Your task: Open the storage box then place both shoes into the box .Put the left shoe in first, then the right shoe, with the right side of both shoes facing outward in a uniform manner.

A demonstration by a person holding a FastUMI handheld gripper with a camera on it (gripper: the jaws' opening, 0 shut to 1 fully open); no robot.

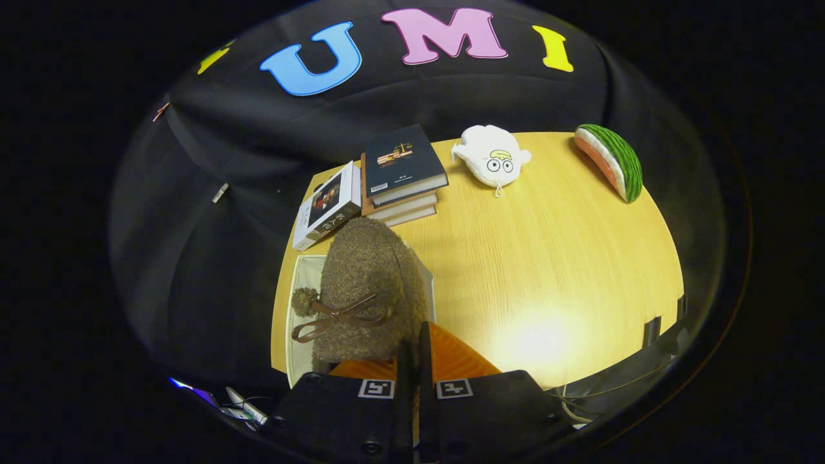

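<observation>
A brown fuzzy shoe (370, 290) with a pom-pom and a brown bow lace hangs just ahead of my fingers, toe pointing away from me. My gripper (414, 338) is shut on the shoe's rear edge, the two fingers almost touching. Under the shoe lies the open clear storage box (298, 290) at the table's left front corner. The shoe covers most of the box, so only its left rim and a strip of its right wall show. The inside of the box is hidden.
Beyond the box a stack of books (403, 171) and a slanted boxed book (329, 206) sit on the wooden table (548, 258). Farther back lie a white plush toy (493, 158) and a watermelon-slice plush (612, 161). Cables (242, 406) hang off the table's near left.
</observation>
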